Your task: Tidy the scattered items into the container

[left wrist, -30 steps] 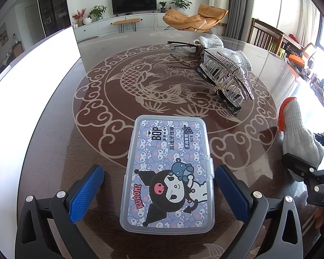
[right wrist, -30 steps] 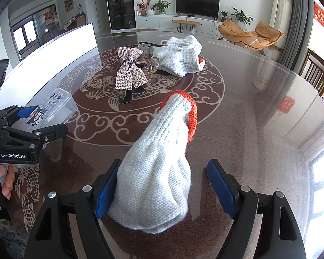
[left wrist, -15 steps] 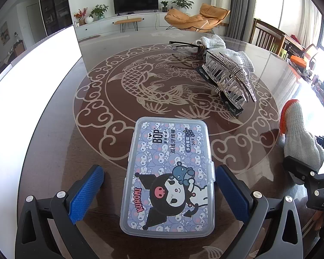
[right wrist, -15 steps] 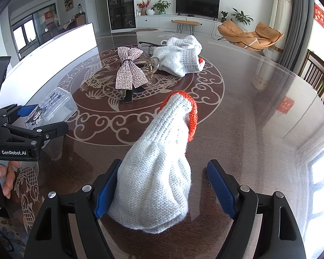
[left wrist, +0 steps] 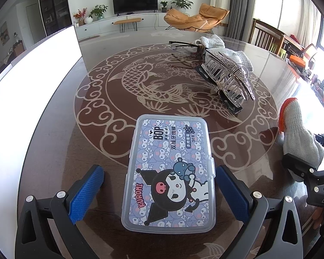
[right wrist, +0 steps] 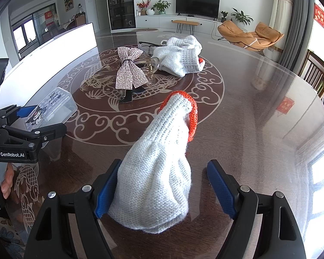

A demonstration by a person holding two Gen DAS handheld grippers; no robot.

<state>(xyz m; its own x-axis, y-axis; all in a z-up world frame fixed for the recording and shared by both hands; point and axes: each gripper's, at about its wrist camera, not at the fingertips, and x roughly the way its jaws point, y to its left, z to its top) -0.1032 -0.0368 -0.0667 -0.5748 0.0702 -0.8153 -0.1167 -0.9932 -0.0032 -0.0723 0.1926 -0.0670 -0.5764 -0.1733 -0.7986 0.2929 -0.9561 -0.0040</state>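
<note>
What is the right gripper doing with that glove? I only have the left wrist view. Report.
Observer: The right gripper is open around the white glove, not shut on it.
Operator: Tell me which pad is nearer.
Observer: Its left pad lies against the glove. The right pad stands clear, with bare table showing between.
Operator: Check the far glove's cuff.
Observer: The far glove shows an orange cuff at its right edge.
</note>
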